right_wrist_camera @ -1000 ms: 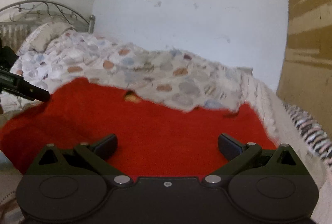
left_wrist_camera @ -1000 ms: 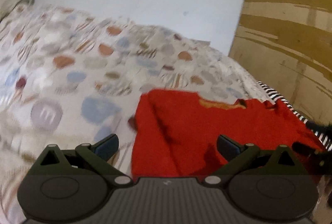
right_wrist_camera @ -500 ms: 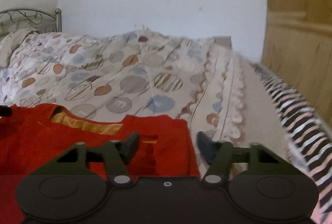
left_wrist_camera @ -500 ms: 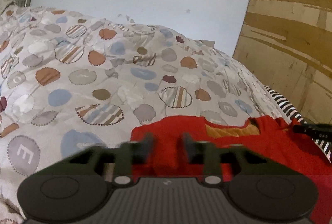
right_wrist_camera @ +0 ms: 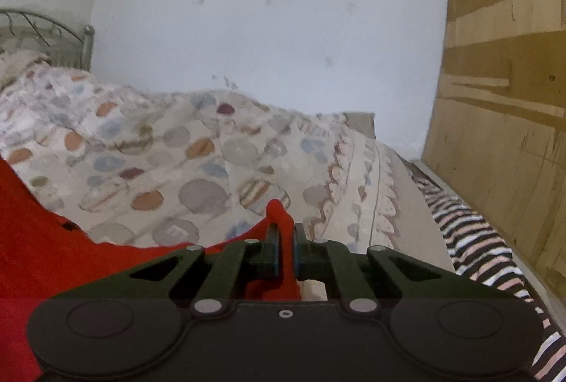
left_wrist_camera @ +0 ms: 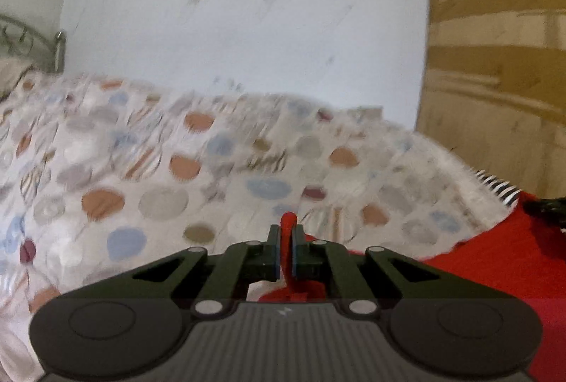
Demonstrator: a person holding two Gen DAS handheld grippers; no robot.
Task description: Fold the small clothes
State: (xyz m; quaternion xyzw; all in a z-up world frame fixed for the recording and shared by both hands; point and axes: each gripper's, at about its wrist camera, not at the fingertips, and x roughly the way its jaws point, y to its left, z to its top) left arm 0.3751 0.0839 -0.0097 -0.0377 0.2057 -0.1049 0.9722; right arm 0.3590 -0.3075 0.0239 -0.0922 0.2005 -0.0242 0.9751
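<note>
Two claws each pinch a bit of the same red garment (left_wrist_camera: 495, 261), which lies low over the bed, on the spotted quilt (left_wrist_camera: 159, 176). On the left, the left claw (left_wrist_camera: 287, 251) has just been closing and is now clamped on a small tuft of red cloth that pokes up between its pads, with more red showing under the jaws. From there the fabric spreads rightward in that view, reaching the dark tip of the other tool at the frame edge. In the right wrist view, the red cloth comes in from the left edge and rises to a peak where the right claw (right_wrist_camera: 286, 249) has likewise just been closing and now grips a fold of it. Further right are the quilt's scalloped border and a striped fabric (right_wrist_camera: 495, 261) along the bed's edge, beside a wooden panel (right_wrist_camera: 502, 98).

Judging by the way it sags between the two grips, the garment is light, soft and limp. It will likely drape rather than hold shape, so corners or shoulder seams look like the best holds, with the span between them kept taut.
</note>
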